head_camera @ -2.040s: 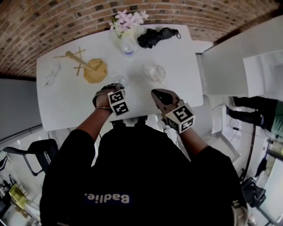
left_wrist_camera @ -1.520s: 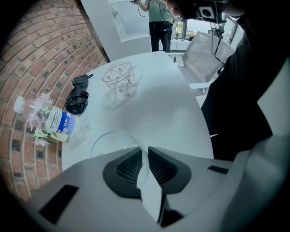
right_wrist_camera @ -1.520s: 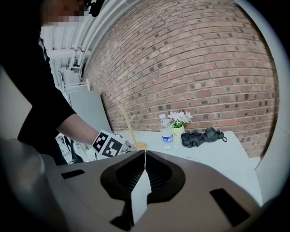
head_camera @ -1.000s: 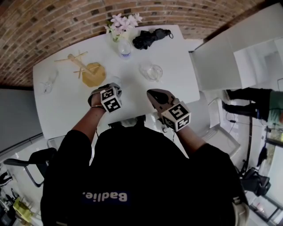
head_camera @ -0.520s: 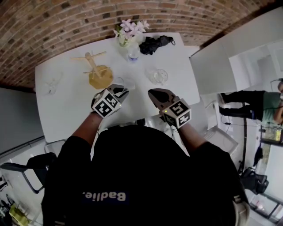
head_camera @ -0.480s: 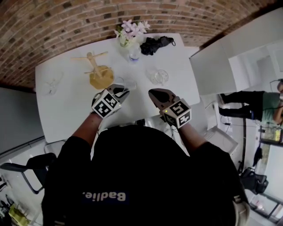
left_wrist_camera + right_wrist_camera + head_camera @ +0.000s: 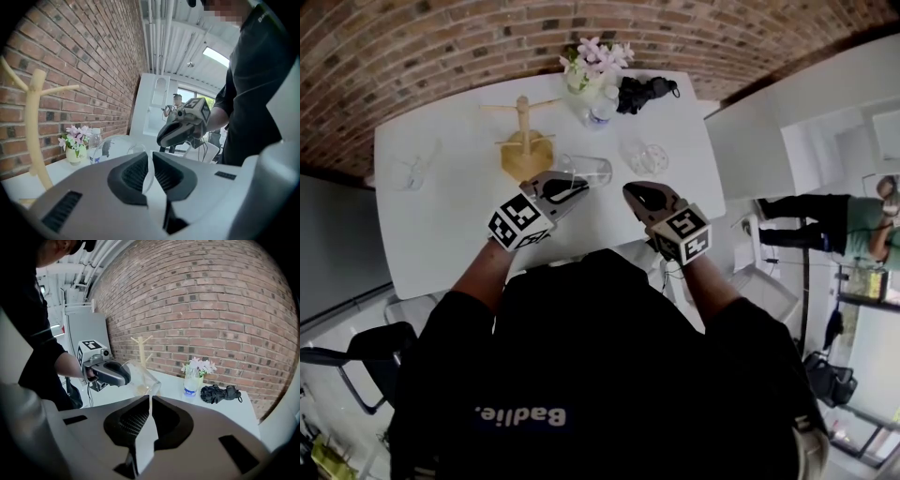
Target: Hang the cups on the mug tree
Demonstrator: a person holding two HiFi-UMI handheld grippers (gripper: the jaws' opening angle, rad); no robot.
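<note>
A wooden mug tree (image 7: 524, 141) stands at the back of the white table (image 7: 441, 225), left of centre. My left gripper (image 7: 575, 184) is shut on the rim of a clear glass cup (image 7: 587, 171), held tilted above the table just right of the tree. In the left gripper view the cup's thin wall (image 7: 149, 165) sits pinched between the pads, with the mug tree (image 7: 33, 129) at far left. My right gripper (image 7: 634, 193) is shut and holds nothing. From the right gripper view, the left gripper (image 7: 106, 371) carries the glass cup (image 7: 140, 376) before the mug tree (image 7: 143, 347). A second glass cup (image 7: 649, 157) rests further right.
A third clear cup (image 7: 417, 171) lies near the table's left end. A vase of flowers (image 7: 596, 62), a water bottle (image 7: 602, 108) and a folded black umbrella (image 7: 648, 92) sit along the back edge. A brick wall (image 7: 441, 47) runs behind the table.
The left gripper has lifted the glass cup off the table and turned it on its side, closer to the mug tree. The right gripper has barely moved.
</note>
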